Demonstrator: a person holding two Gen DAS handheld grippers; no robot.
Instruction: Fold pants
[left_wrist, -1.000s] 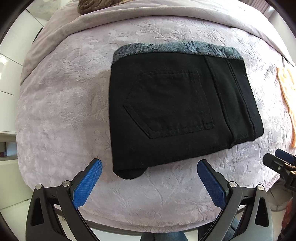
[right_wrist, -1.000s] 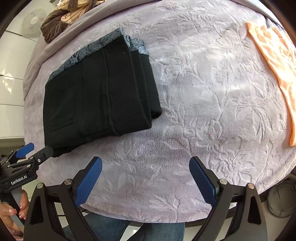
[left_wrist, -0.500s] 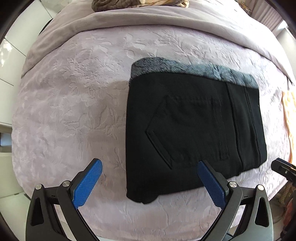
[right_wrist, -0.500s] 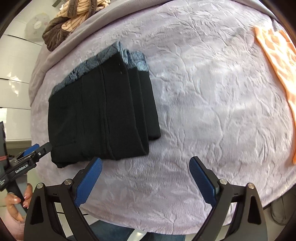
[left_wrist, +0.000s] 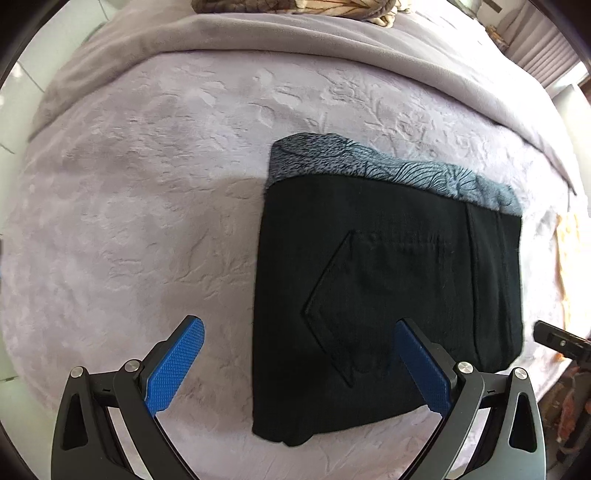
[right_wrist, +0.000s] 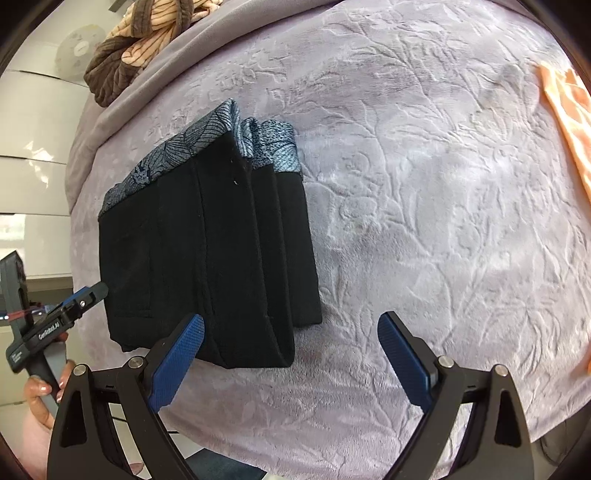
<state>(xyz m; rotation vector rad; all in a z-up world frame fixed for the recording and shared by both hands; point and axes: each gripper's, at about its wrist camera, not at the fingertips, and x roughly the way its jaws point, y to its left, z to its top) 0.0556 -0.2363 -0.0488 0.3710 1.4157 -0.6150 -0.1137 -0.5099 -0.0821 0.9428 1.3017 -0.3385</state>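
Note:
Black pants lie folded in a flat rectangle on the lilac bedspread, back pocket up, with a grey patterned lining along the far edge. My left gripper is open and empty, hovering over the pants' near left corner. In the right wrist view the folded pants lie left of centre. My right gripper is open and empty above the bedspread at the pants' near right corner. The left gripper also shows in the right wrist view.
An orange cloth lies at the right edge of the bed. A brown and striped garment heap sits at the far side. A grey blanket crosses the back. The bed's front edge runs just below both grippers.
Both grippers have moved forward over the bed and shifted left, so the pants now sit nearer and further right in the left view. Both stay open. The pants have not moved.

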